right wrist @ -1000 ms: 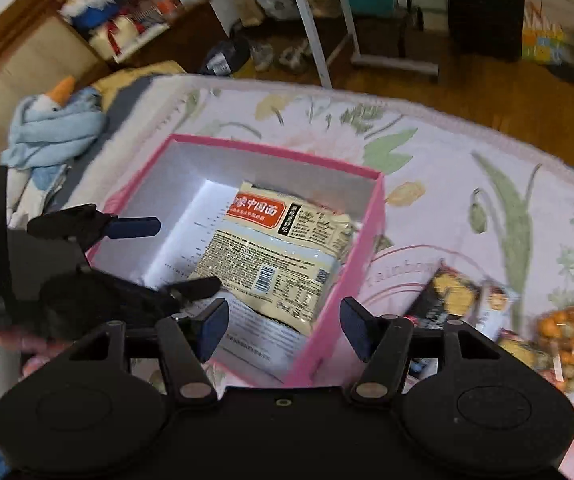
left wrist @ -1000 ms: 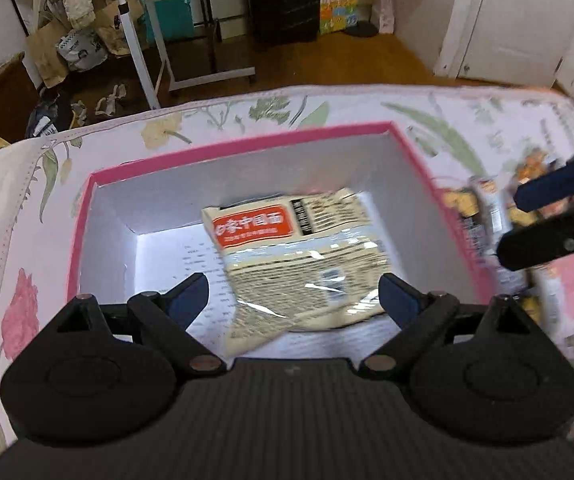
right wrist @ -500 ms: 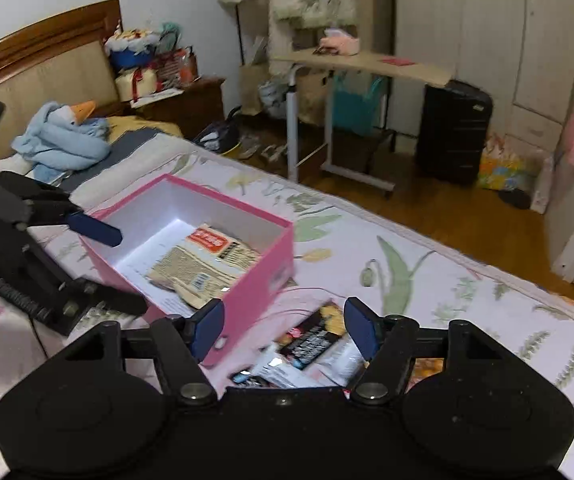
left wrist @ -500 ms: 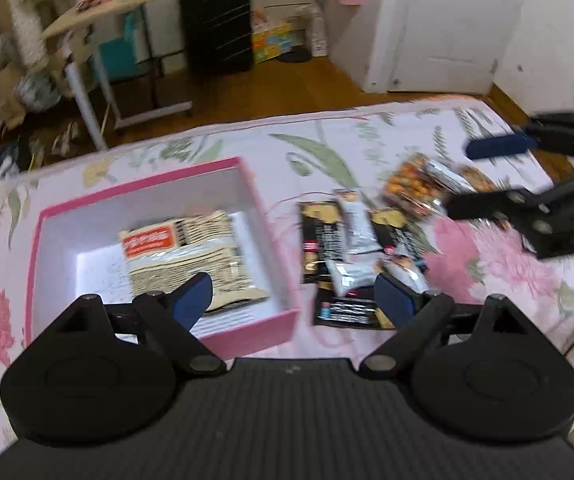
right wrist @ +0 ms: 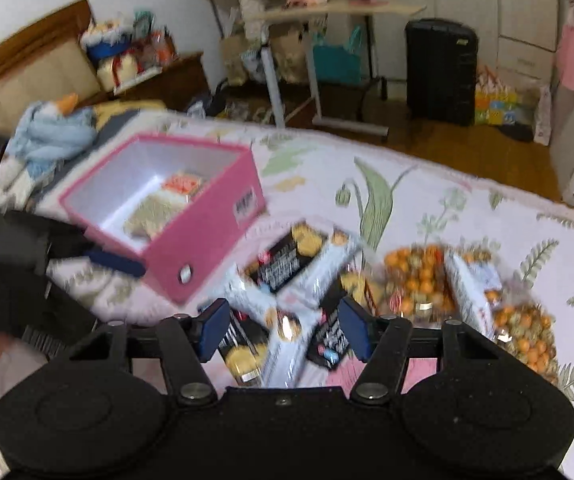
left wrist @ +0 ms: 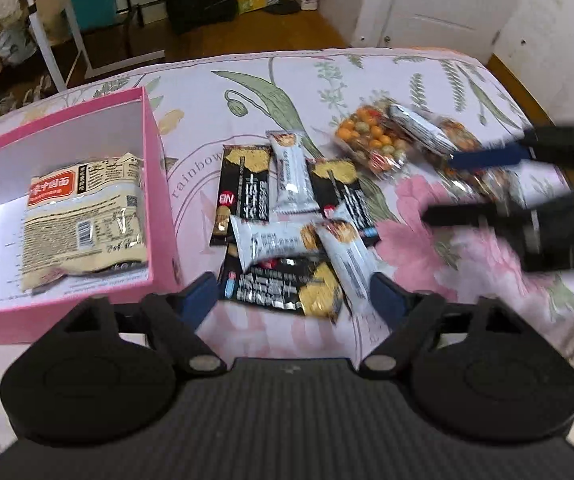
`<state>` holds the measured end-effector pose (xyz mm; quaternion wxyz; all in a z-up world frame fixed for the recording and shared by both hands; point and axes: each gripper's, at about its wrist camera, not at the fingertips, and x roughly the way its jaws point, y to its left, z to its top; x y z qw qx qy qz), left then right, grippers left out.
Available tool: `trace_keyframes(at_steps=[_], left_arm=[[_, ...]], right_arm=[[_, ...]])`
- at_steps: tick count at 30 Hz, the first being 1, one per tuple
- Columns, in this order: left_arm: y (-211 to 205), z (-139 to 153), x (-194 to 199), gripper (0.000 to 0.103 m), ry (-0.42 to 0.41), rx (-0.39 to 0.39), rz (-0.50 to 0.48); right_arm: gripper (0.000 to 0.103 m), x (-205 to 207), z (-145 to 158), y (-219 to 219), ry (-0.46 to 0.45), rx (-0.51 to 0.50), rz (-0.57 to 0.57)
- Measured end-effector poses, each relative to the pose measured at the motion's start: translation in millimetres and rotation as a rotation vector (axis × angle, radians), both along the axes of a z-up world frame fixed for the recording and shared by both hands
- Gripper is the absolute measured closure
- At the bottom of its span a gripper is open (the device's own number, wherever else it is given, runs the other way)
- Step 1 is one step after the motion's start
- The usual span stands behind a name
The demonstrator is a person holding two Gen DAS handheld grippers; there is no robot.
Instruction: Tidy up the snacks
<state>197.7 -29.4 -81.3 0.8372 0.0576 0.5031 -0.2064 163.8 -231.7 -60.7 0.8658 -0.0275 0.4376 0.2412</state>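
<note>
Swung away from the pink box point(left wrist: 158, 184) since a second ago, onto the scattered snack packets point(left wrist: 287, 240). Left gripper point(left wrist: 291, 296) spread wide, empty, a black packet point(left wrist: 283, 288) lying between its jaws. Right gripper point(right wrist: 283, 326) likewise wide, empty, over blurred packets. Noodle packet point(left wrist: 83, 216) inside the box.

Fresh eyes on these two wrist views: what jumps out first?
The pink box at left on the floral bedspread, with one noodle packet lying inside. Right of it lies a jumble of black and silver snack bars, with bags of orange coated nuts beyond. Both the left gripper and right gripper are open, holding nothing.
</note>
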Motion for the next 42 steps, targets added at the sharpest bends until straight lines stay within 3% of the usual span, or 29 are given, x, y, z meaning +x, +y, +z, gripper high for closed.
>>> trace_keyframes(at_steps=[3,7,14,17,24,26,31,42], left_arm=[[-9.5,-8.0,15.5,0.034,-0.059,0.009,-0.04],[-22.0,-19.0,36.4,0.035,-0.074,0.009,-0.145],[-44.7,-54.3,41.8,0.035,-0.222,0.143,-0.353],[-42.9,-69.2,48.2,0.035,-0.161,0.14,-0.372],[-37.8,-95.6,59.4,0.038,-0.009,0.134,-0.391],[-35.4,-97.9,57.8,0.038,0.001,0.134,-0.382],[-36.6,-91.1,52.9,0.071,0.015,0.122,-0.367],[-31.8,-79.4,49.7,0.074,0.028,0.086,-0.259]], right_arm=[[0.039,1.4,-18.6,4.6,0.061,-0.015,0.053],[0.039,5.9,-38.8,14.8,0.118,-0.022,0.084],[0.039,16.8,-80.8,27.9,0.163,-0.03,0.003],[0.039,18.3,-95.0,31.3,0.181,-0.029,-0.003],[0.067,19.3,-102.0,27.8,0.187,-0.024,-0.031],[0.068,20.6,-100.5,21.4,0.193,-0.016,-0.06],[0.069,26.0,-103.0,9.6,0.228,0.028,-0.091],[0.07,25.9,-102.2,8.3,0.288,0.035,-0.097]])
